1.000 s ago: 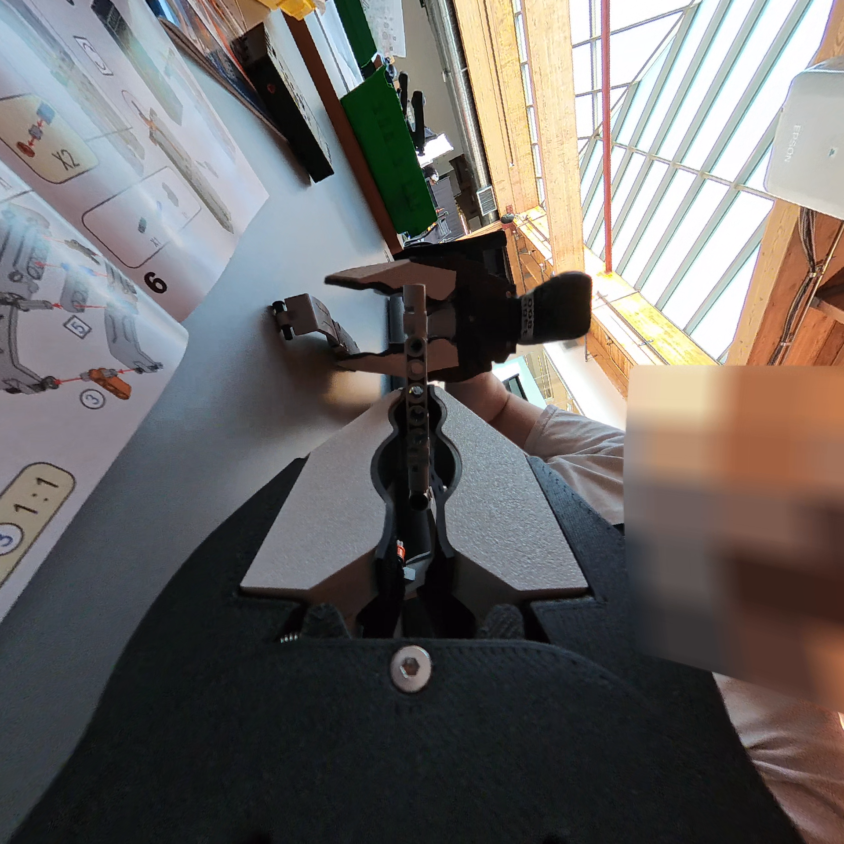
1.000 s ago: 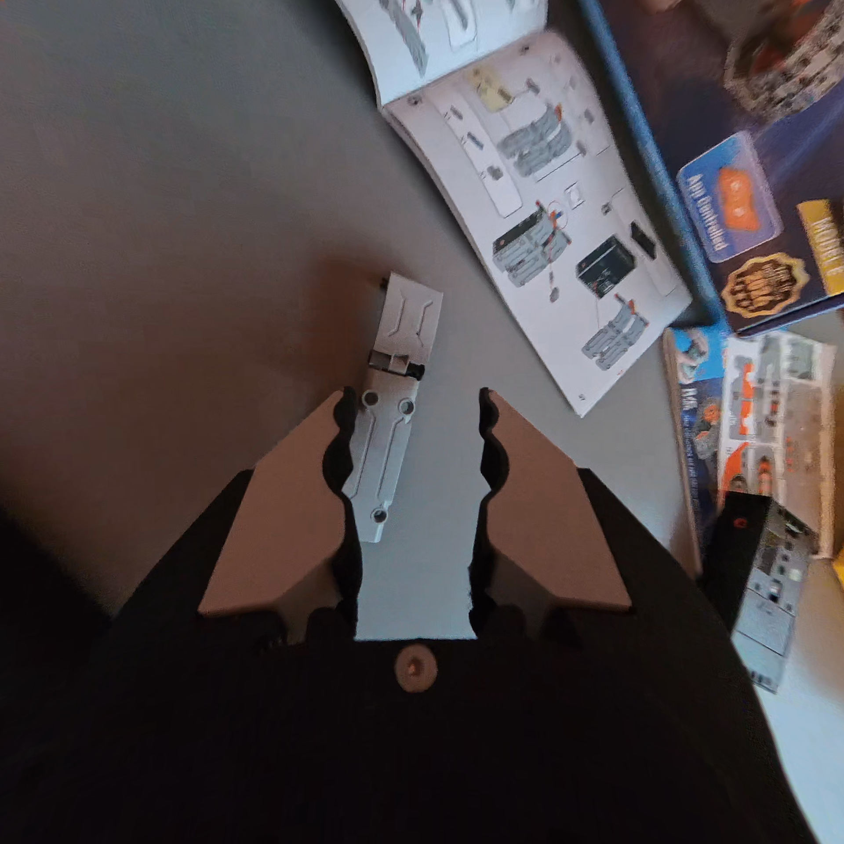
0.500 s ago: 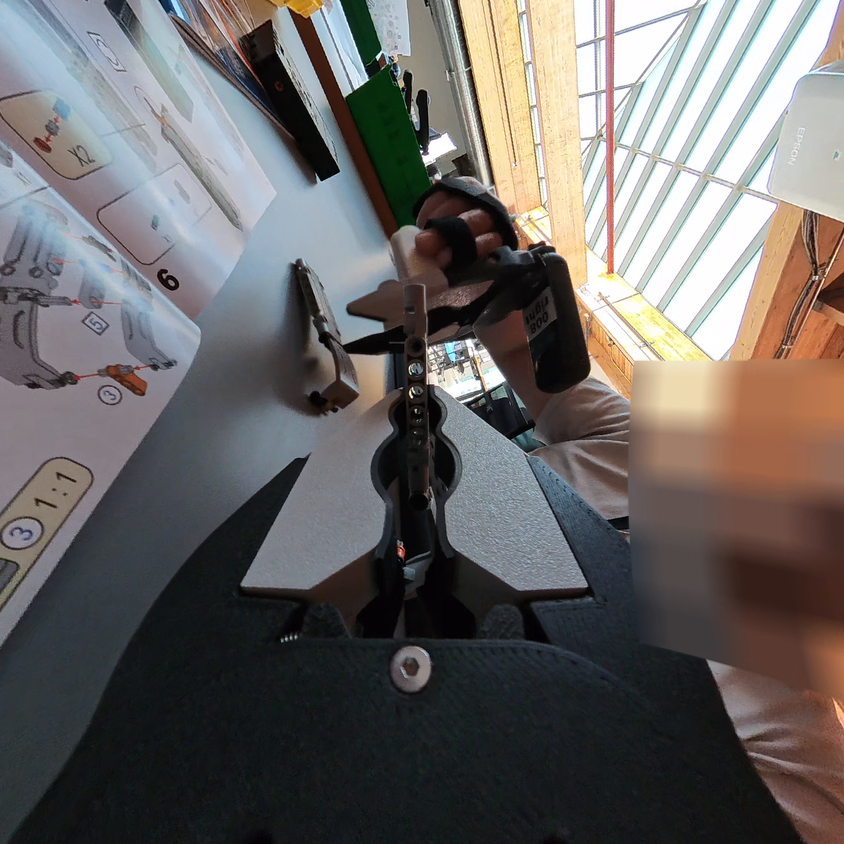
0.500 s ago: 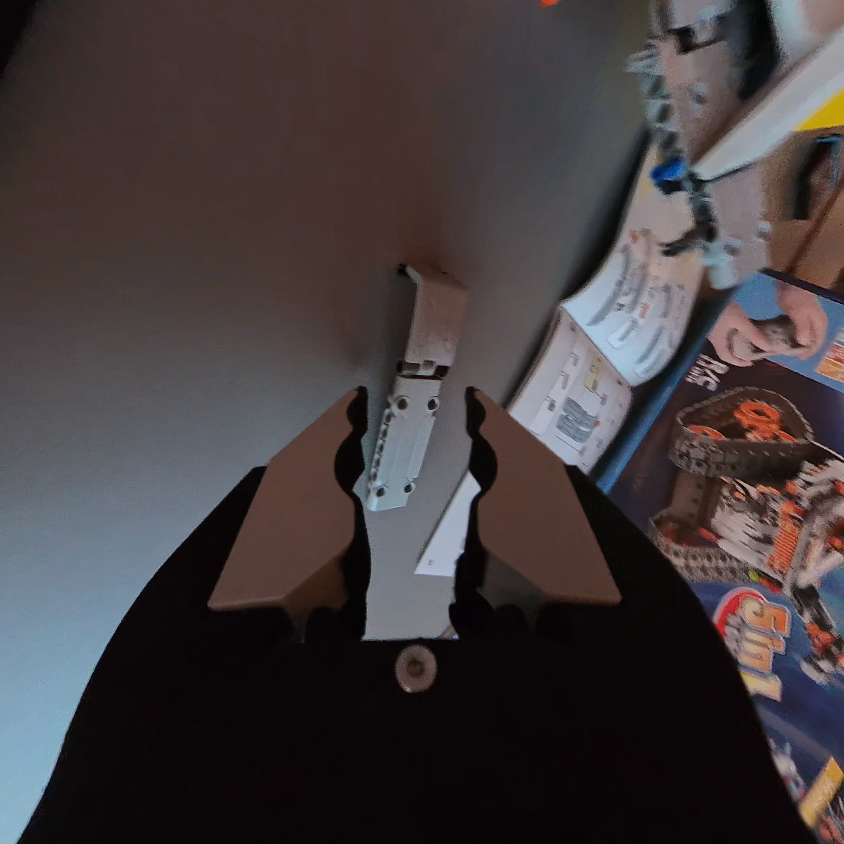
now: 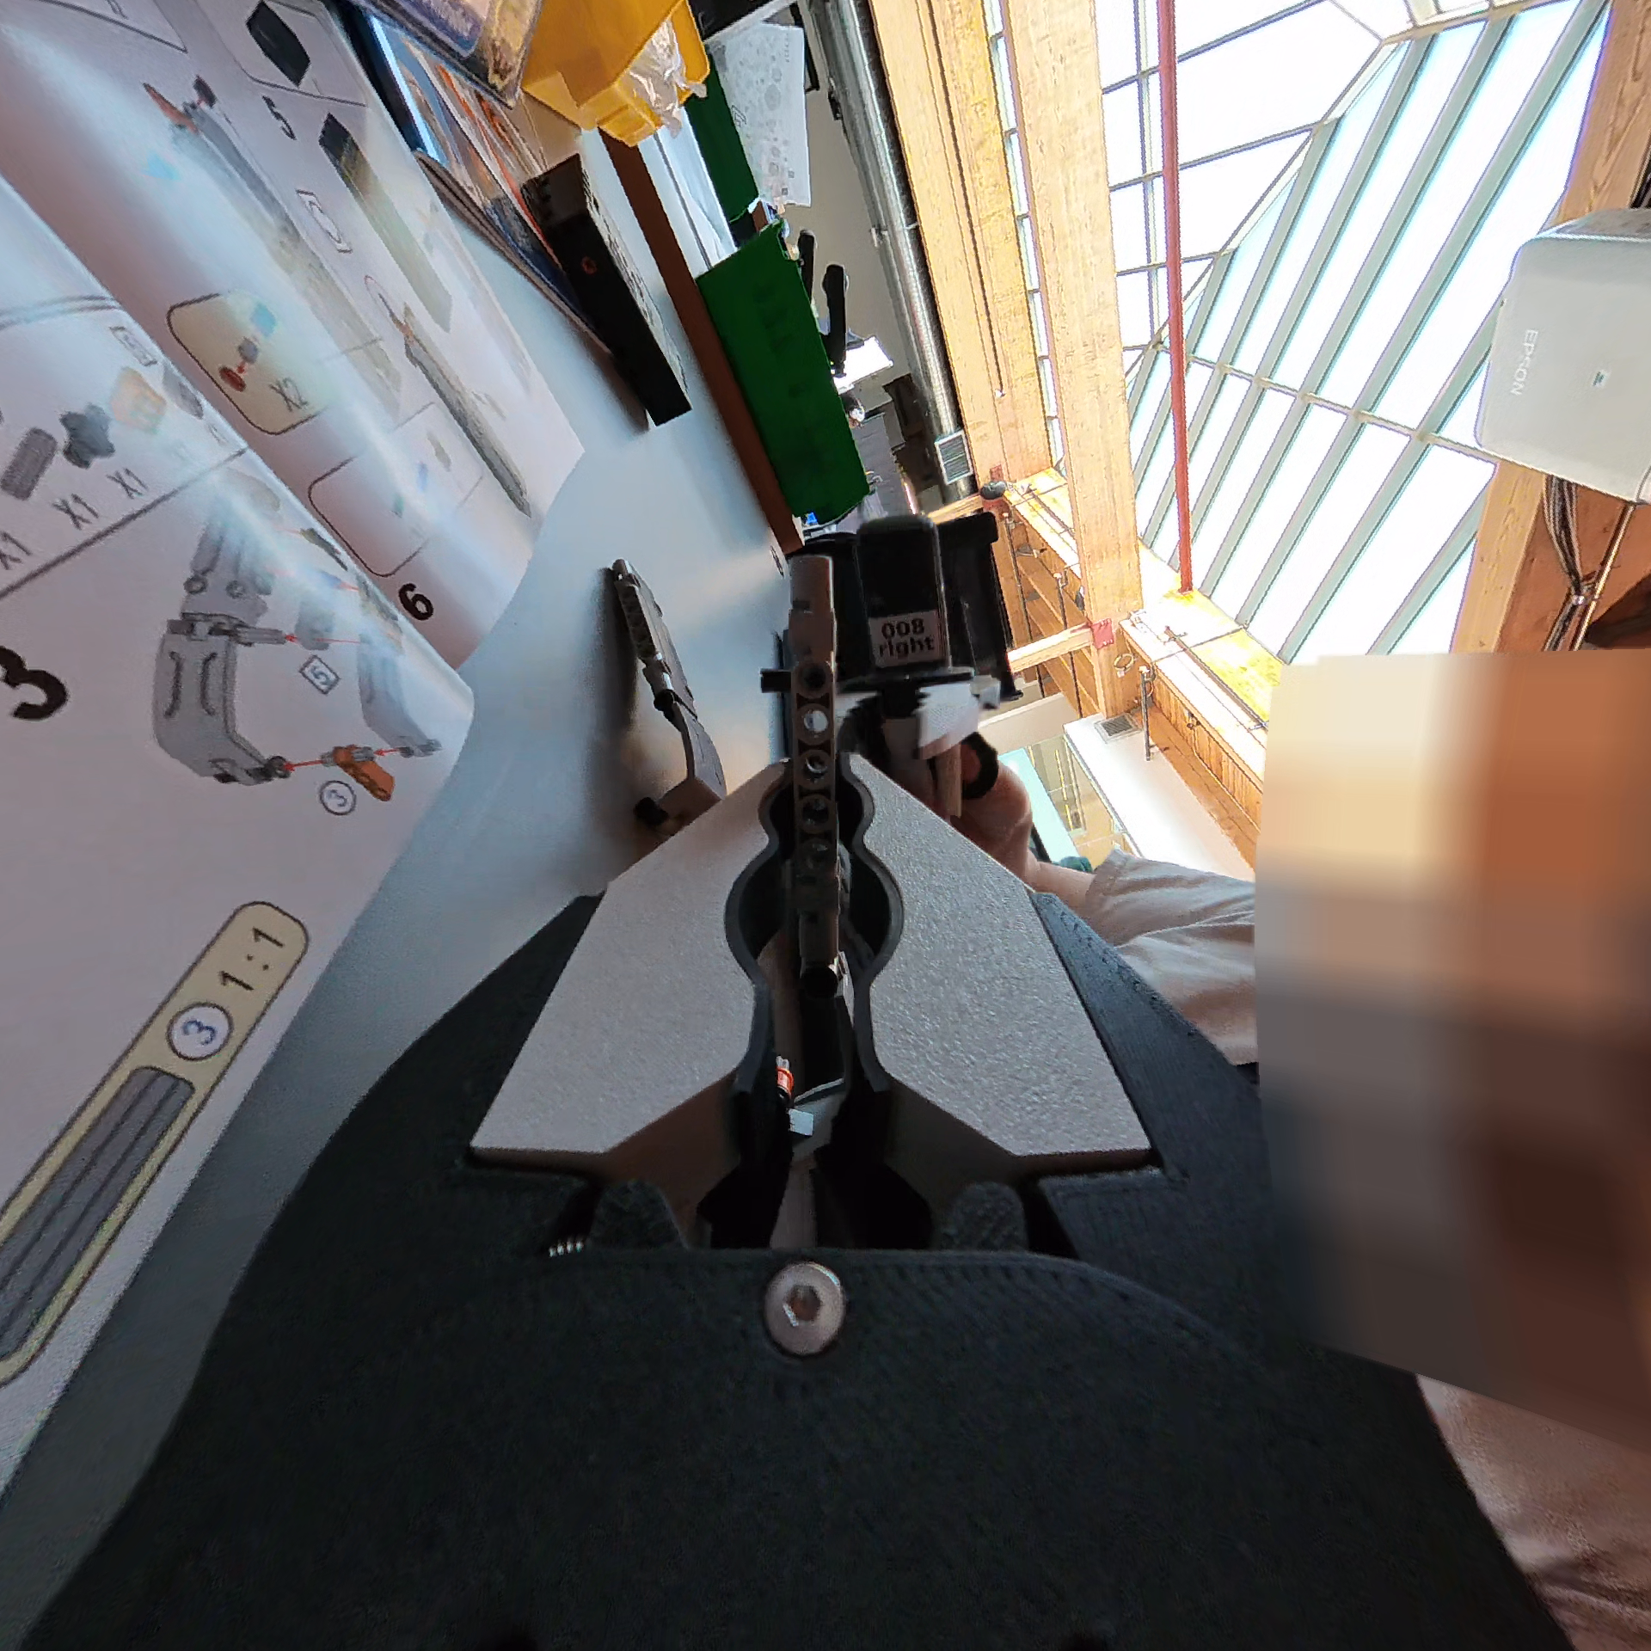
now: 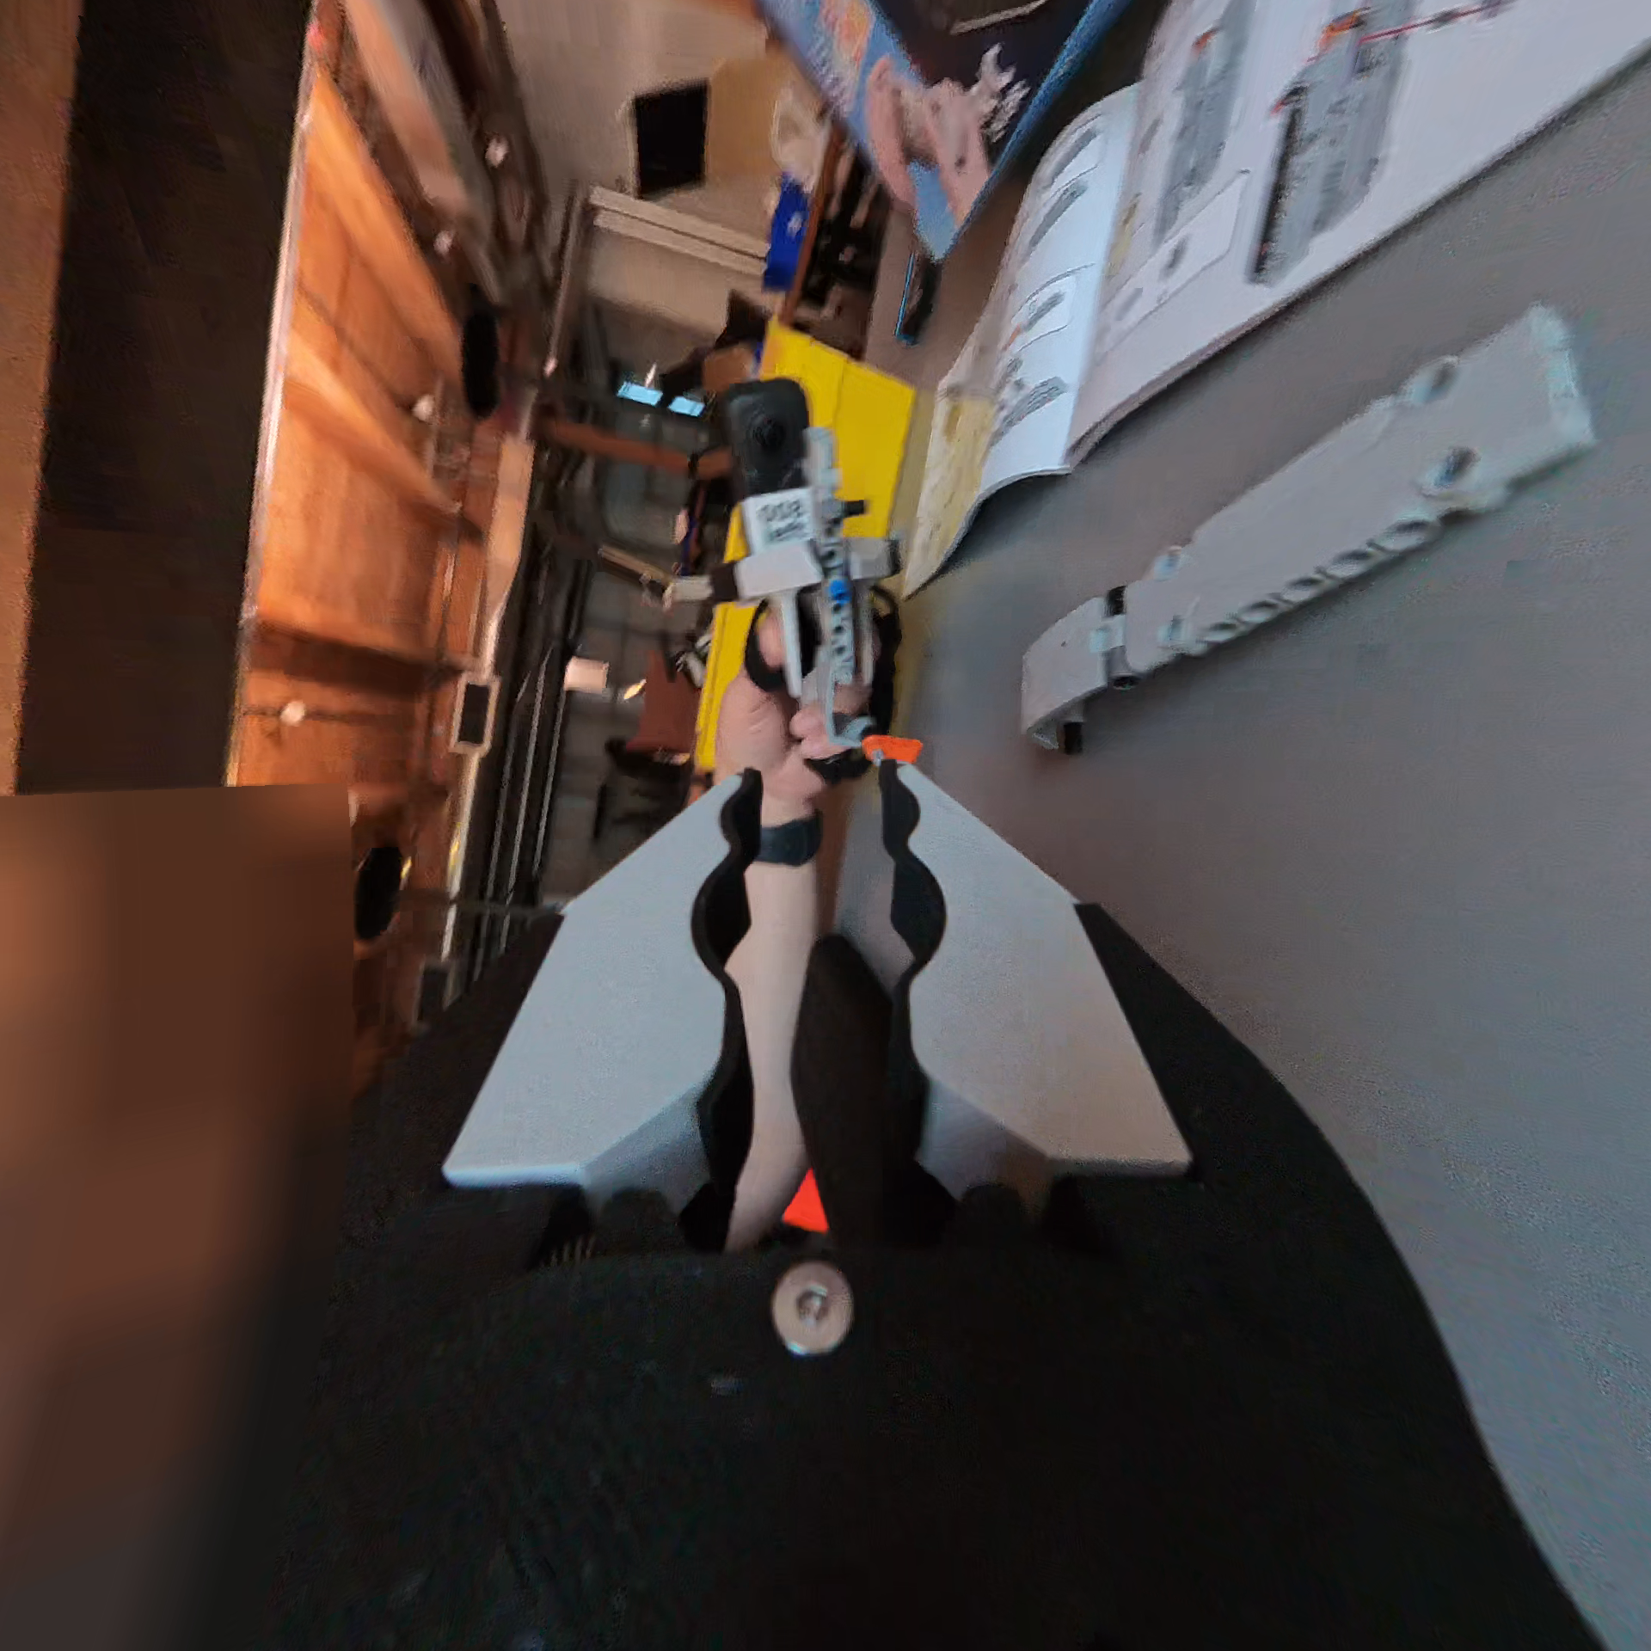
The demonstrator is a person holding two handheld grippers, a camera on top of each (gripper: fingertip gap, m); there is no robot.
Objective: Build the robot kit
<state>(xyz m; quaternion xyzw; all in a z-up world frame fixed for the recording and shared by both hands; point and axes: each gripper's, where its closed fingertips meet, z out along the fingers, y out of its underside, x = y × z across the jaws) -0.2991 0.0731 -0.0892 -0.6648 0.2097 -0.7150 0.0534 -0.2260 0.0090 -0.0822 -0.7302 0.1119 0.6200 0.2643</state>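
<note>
My left gripper (image 5: 817, 786) is shut on a thin grey beam with holes (image 5: 815, 715), which sticks out forward past the fingertips. My right gripper (image 6: 815, 786) is open and empty, held above the table and pointing at the left gripper (image 6: 804, 572), which faces it with the beam (image 6: 835, 581). In the left wrist view the right gripper (image 5: 902, 679) sits just behind the beam's tip. A small orange piece (image 6: 893, 746) shows near my right fingertip. A light grey hinged panel (image 6: 1322, 554) lies on the table beside both grippers; it also shows in the left wrist view (image 5: 666, 706).
An open instruction booklet (image 5: 223, 536) lies on the grey table (image 5: 554, 643), also in the right wrist view (image 6: 1251, 205). A black box (image 5: 616, 295), a green bin (image 5: 786, 393) and a yellow bin (image 6: 804, 465) stand farther off. A person's forearm (image 6: 773, 983) shows between my right fingers. The left gripper's tips are roughly 11 centimetres from the right gripper's.
My right gripper has lifted off the grey panel on the table and swung up to face the left gripper. The panel stays on the table. The left gripper still holds the beam.
</note>
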